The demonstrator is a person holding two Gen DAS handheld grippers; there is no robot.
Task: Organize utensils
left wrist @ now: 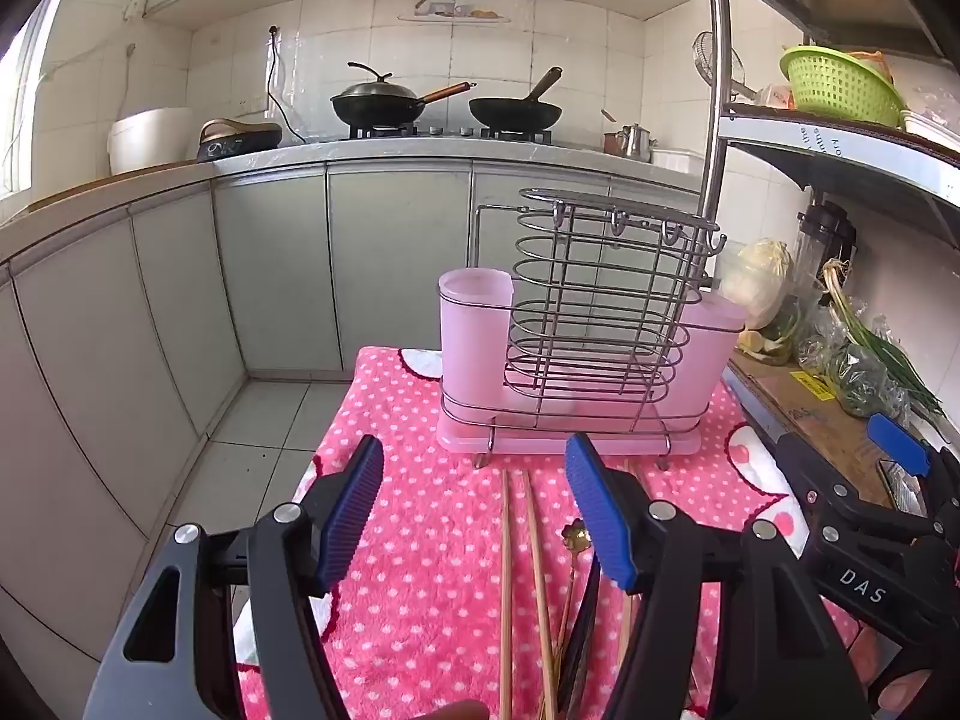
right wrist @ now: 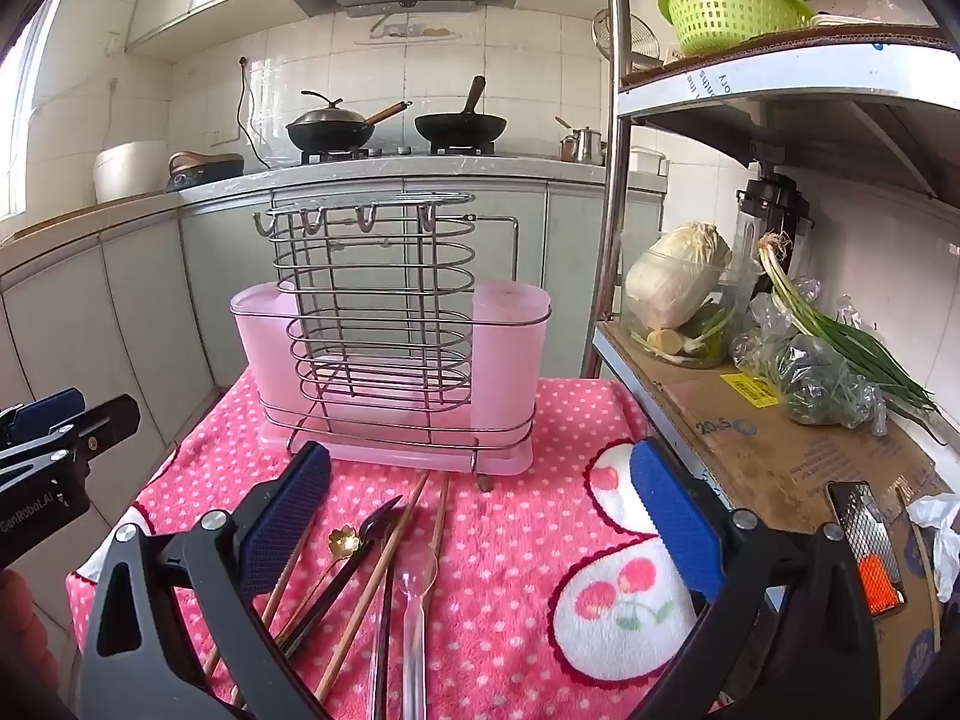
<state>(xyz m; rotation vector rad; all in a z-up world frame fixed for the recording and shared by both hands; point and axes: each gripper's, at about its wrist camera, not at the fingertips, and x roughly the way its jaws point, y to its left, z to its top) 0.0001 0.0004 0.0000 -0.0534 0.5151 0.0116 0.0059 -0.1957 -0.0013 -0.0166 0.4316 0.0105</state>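
A wire utensil rack (left wrist: 594,324) (right wrist: 384,330) with pink plastic cups stands on a pink dotted cloth (left wrist: 420,540) (right wrist: 510,540). In front of it lie wooden chopsticks (left wrist: 506,570) (right wrist: 384,558), a gold flower-head spoon (left wrist: 577,535) (right wrist: 343,542), a dark spoon (right wrist: 378,525) and a clear plastic spoon (right wrist: 415,576). My left gripper (left wrist: 474,510) is open and empty above the chopsticks. My right gripper (right wrist: 480,516) is open and empty above the utensils; it also shows at the right edge of the left wrist view (left wrist: 864,480).
A metal shelf unit (right wrist: 780,450) stands to the right with cabbage (right wrist: 678,282), green onions (right wrist: 840,330) and a green basket (right wrist: 732,6). A kitchen counter with two woks (left wrist: 384,102) runs behind. Tiled floor (left wrist: 258,438) lies left of the table.
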